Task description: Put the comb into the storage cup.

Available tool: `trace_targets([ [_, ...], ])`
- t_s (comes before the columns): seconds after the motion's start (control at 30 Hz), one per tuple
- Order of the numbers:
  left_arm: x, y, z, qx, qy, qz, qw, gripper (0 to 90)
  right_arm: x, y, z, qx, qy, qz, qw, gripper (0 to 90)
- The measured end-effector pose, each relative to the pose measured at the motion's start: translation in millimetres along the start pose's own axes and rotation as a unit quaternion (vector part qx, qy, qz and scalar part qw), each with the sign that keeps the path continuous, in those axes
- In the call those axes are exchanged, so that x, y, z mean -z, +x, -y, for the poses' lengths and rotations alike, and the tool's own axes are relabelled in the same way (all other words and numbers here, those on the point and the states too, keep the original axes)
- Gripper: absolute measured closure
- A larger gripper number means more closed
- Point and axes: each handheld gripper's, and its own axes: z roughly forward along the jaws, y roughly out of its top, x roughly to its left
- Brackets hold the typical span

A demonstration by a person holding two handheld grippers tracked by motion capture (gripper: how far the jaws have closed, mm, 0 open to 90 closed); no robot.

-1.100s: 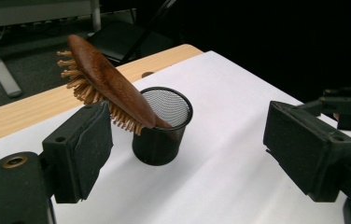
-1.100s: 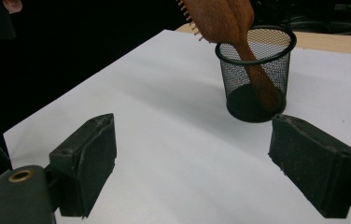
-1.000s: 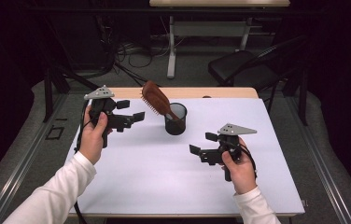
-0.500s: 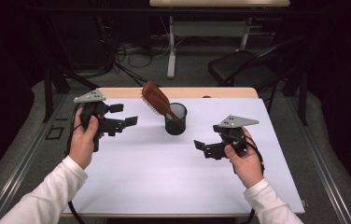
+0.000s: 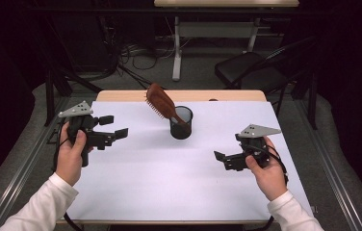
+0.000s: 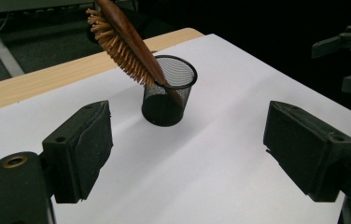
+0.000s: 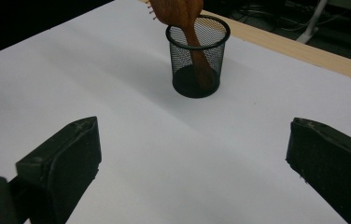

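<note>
Standing near the twelve o'clock edge of the white surface, a black mesh cup is holding a brown wooden hairbrush handle-down. The brush head is leaning out over the rim toward ten o'clock, bristles facing down and outward, while the handle is resting against the inside of the cup wall.

The left tool is hovering at about nine o'clock from the cup, well apart from it, gripped by the person's left hand. Its jaws are standing wide apart with nothing between them, pointing toward the cup. The right tool is hanging at about four o'clock from the cup, held in the right hand, its jaws likewise spread wide and holding nothing, aiming across the bare surface toward the cup.
</note>
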Motion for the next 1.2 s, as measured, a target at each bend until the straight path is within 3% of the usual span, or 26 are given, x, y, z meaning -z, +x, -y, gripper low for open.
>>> trace_targets([
  [0.43, 14.6, 0.0, 39.5, 0.02, -0.008, -0.004, 0.9998, 15.9, 19.2, -10.1, 31.1, -0.016, -0.006, 0.025, 0.9996, 3.2],
  [0.67, 17.6, 1.5, 67.3, 0.025, -0.009, -0.013, 0.9996, 15.9, 26.6, -13.8, 50.9, -0.04, -0.018, 0.04, 0.9982, 3.8],
  [1.2, 22.9, 13.2, 120.5, 0.043, -0.018, -0.034, 0.9984, 15.9, 27.9, -22.8, 95.6, -0.066, -0.019, 0.078, 0.9946, 4.0],
])
